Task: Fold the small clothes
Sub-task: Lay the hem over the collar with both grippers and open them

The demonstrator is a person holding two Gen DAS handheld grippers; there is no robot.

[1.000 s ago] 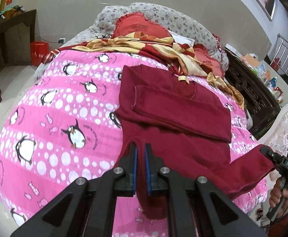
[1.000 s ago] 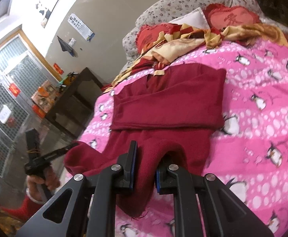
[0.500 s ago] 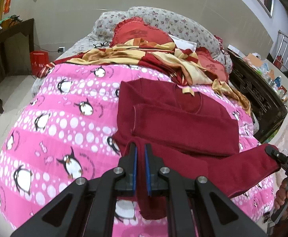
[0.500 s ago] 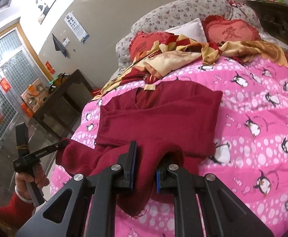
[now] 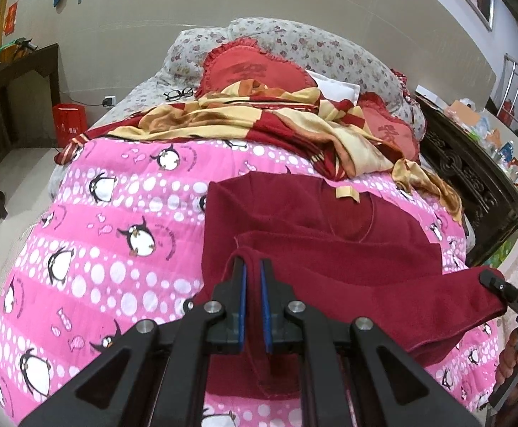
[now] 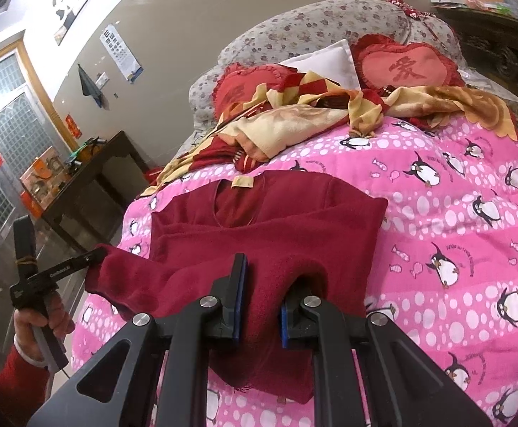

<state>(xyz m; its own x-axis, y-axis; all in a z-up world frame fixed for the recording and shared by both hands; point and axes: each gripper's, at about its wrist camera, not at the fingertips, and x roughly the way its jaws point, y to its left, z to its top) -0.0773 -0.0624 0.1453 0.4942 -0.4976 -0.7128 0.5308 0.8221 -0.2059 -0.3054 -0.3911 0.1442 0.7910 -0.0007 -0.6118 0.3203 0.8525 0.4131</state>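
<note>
Garment (image 5: 348, 256) between both tools' pads

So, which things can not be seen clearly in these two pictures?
- Left wrist view: the hem of the red garment below the left tongs, hidden by the tongs' frame.
- Right wrist view: the cloth edge pinched in the right tongs, covered by bunched cloth and frame.
- Left wrist view: writing on the wall papers, too small.
- Both views: the person, cut by the edges.
</note>
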